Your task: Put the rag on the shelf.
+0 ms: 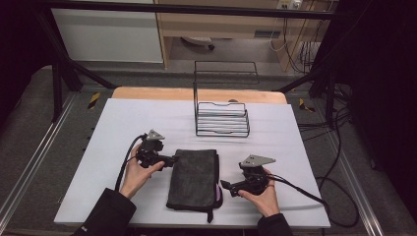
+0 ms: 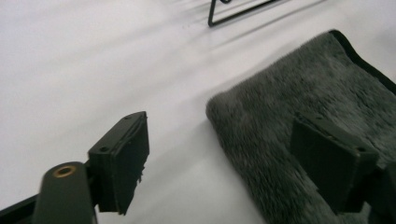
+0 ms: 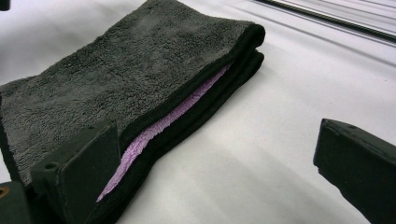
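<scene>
A person sits at a white table (image 1: 123, 128) holding a black two-jaw gripper in each hand. A folded dark grey towel (image 1: 193, 178) lies flat near the front edge of the table, between the two hands, with a strip of purple lining showing along its right side. The left gripper (image 1: 169, 160) lies level, pointing right at the towel's upper left corner; in the left gripper view its jaws stand wide apart, one over bare table and the other over the fuzzy grey towel (image 2: 299, 107), and nothing is pinched between them. The right gripper (image 1: 224, 185) also lies level, pointing left at the towel's lower right edge; in the right gripper view its jaws are wide open beside the towel (image 3: 116, 88), one jaw right by the purple-lined edge and the other over bare table, gripping nothing. Behind the towel, farther back on the table, stands an empty black wire rack (image 1: 222, 118).
</scene>
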A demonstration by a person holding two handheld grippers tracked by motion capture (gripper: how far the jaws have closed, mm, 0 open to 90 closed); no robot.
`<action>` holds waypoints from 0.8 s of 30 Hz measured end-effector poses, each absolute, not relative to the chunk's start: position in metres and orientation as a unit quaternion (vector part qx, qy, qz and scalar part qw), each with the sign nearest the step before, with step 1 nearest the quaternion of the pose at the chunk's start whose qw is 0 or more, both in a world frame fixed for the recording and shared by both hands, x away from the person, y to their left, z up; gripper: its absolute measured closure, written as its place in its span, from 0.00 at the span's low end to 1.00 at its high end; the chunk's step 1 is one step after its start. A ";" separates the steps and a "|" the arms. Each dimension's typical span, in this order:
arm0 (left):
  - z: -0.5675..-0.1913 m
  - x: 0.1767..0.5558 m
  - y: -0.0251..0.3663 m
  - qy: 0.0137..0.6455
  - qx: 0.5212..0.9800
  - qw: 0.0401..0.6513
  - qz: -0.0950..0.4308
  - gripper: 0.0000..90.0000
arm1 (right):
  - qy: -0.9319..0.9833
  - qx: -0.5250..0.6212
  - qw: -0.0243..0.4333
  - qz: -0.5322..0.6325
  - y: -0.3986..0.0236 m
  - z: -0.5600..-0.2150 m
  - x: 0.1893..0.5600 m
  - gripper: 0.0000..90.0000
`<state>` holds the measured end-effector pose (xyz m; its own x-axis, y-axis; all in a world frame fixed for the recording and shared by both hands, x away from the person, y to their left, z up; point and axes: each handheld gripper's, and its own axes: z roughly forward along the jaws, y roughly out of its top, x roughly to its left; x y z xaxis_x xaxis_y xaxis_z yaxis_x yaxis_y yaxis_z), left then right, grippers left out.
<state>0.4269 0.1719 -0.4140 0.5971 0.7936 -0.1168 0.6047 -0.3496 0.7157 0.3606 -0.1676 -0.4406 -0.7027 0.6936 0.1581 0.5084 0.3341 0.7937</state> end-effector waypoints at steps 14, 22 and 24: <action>-0.440 0.449 0.159 0.451 0.810 0.363 0.090 0.52 | 0.811 0.375 0.100 0.439 -0.167 -0.442 0.361 0.02; -0.443 0.444 0.156 0.445 0.813 0.366 0.083 0.69 | 0.813 0.375 0.095 0.436 -0.166 -0.444 0.362 0.02; -0.444 0.443 0.155 0.445 0.813 0.367 0.083 0.72 | 0.812 0.376 0.095 0.436 -0.166 -0.444 0.362 0.02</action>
